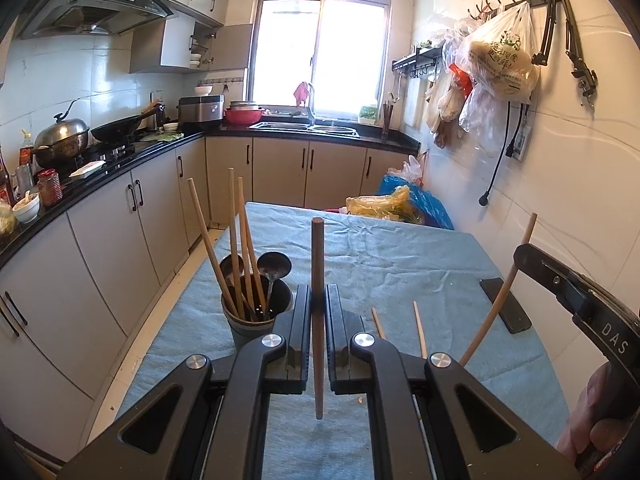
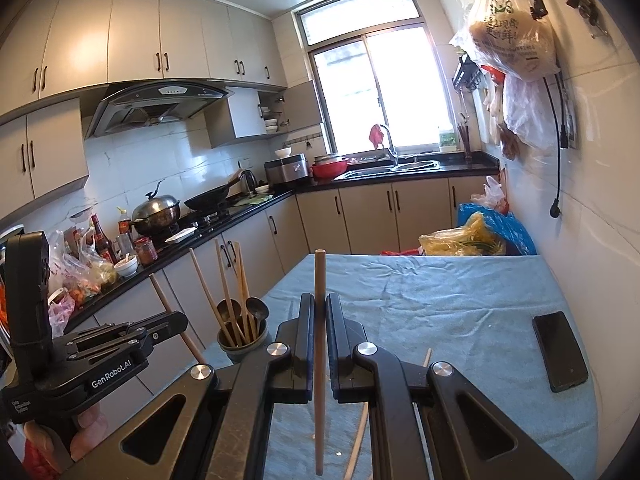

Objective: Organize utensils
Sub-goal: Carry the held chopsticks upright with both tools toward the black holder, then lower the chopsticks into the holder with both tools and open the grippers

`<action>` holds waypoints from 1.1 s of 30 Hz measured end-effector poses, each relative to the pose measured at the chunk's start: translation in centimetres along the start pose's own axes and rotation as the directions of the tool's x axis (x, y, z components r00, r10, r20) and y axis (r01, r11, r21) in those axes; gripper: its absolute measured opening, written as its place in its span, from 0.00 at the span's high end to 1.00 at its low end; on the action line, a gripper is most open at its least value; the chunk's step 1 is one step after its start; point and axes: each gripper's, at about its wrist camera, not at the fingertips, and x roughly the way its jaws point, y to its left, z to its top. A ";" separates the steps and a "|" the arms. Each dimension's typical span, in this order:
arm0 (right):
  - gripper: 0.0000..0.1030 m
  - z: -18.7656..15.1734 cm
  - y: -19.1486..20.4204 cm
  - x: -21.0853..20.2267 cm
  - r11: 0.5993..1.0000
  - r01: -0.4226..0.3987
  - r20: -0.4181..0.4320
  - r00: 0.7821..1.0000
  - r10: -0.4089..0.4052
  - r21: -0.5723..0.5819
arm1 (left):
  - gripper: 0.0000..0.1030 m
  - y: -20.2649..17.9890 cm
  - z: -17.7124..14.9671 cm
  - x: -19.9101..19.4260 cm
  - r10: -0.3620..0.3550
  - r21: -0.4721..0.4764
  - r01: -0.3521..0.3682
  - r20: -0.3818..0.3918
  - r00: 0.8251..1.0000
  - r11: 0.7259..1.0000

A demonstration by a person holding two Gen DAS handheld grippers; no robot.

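My left gripper (image 1: 319,294) is shut on a wooden chopstick (image 1: 318,248) that stands upright between its pads, above the blue tablecloth (image 1: 400,256). Just left of it is a dark utensil cup (image 1: 248,326) holding three chopsticks and metal spoons. Two loose chopsticks (image 1: 419,328) lie on the cloth to the right. My right gripper (image 2: 320,302) is shut on another upright chopstick (image 2: 320,276). In the right wrist view the cup (image 2: 240,346) is ahead on the left, with the left gripper (image 2: 178,322) beside it. The right gripper (image 1: 520,258) shows at the right edge of the left wrist view.
A black phone (image 2: 560,350) lies on the cloth near the right wall. Plastic bags (image 1: 400,200) sit at the table's far end. A kitchen counter (image 1: 120,164) with pots and bottles runs along the left. Bags hang from wall hooks (image 1: 500,56).
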 end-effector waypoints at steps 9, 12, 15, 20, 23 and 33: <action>0.94 0.6 1.2 0.8 1.000 -0.013 -0.004 1.000 0.013 -0.022 | 0.94 0.8 0.2 0.0 0.010 -0.013 -0.010 0.011 1.000 1.000; 0.94 1.0 1.6 1.2 0.999 -0.022 -0.005 1.000 0.021 -0.029 | 0.94 0.8 0.5 0.0 0.014 -0.007 -0.014 0.014 1.000 1.000; 0.94 1.6 2.2 1.8 0.999 -0.039 -0.011 0.999 0.039 -0.030 | 0.94 1.1 1.5 -0.2 0.005 0.001 -0.005 0.013 1.000 1.000; 0.94 3.8 2.9 2.9 0.996 -0.093 -0.015 0.996 0.093 -0.012 | 0.94 2.0 4.1 -1.3 -0.017 -0.002 0.018 0.030 0.999 1.000; 0.94 5.1 3.3 3.6 0.993 -0.117 -0.014 0.993 0.117 -0.003 | 0.94 2.8 5.8 -1.7 -0.021 -0.014 0.022 0.044 0.999 1.000; 0.94 9.5 5.1 7.5 0.990 -0.142 0.037 0.989 0.141 0.021 | 0.94 5.4 10.7 -0.8 0.062 -0.067 -0.054 0.117 0.991 0.996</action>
